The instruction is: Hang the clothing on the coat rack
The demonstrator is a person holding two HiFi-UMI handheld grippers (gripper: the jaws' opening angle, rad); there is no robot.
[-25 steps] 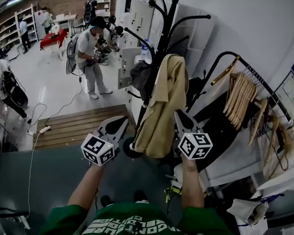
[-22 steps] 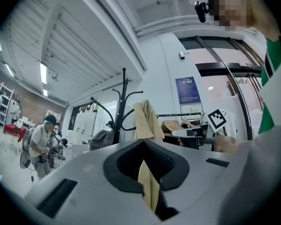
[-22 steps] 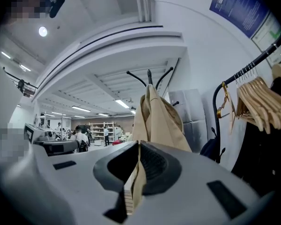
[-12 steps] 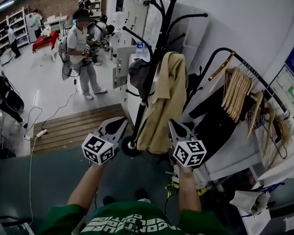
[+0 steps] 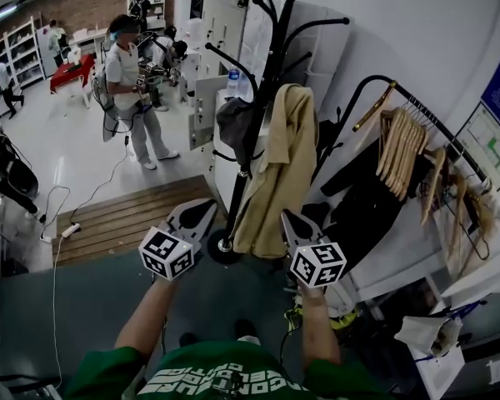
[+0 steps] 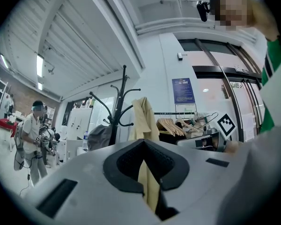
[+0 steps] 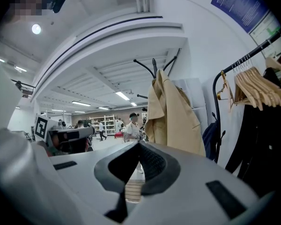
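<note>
A tan jacket (image 5: 277,173) hangs from an upper arm of the black coat rack (image 5: 271,73), draped down its right side. A dark grey item (image 5: 233,123) hangs on the rack's left side. My left gripper (image 5: 202,209) is low and left of the rack's base, shut and holding nothing. My right gripper (image 5: 290,218) is just below the jacket's hem, apart from it, also shut and holding nothing. In the left gripper view the jacket (image 6: 142,118) and rack (image 6: 118,109) stand ahead of the gripper (image 6: 142,143). The right gripper view shows the jacket (image 7: 171,116) beyond the gripper (image 7: 136,146).
A garment rail with wooden hangers (image 5: 407,152) and black clothes (image 5: 362,211) stands right of the rack. White cabinets (image 5: 207,98) are behind it. A person (image 5: 127,86) stands at the back left. A wooden platform (image 5: 121,217) and a floor cable (image 5: 67,223) lie to the left.
My right gripper has drawn back and down from the jacket's lower edge. The left gripper has stayed where it was. The jacket hangs unchanged.
</note>
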